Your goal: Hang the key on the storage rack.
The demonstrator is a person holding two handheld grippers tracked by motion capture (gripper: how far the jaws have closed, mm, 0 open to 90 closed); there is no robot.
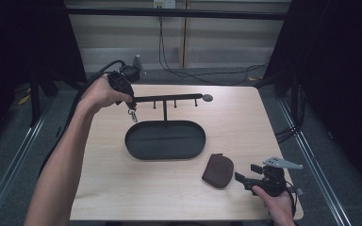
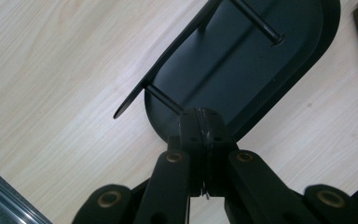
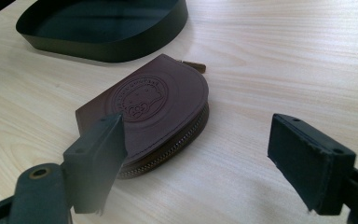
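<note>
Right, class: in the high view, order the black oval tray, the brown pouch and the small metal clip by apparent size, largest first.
1. black oval tray
2. brown pouch
3. small metal clip, hanging below the left gripper

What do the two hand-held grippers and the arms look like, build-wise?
Both are black. The left hand-held gripper trails a thick black cable; its linkage arms carry brass-coloured rivets. The right hand-held gripper has flat, rectangular black pads and a grey three-cornered plate on top. Both forearms are bare, no sleeves.
</note>
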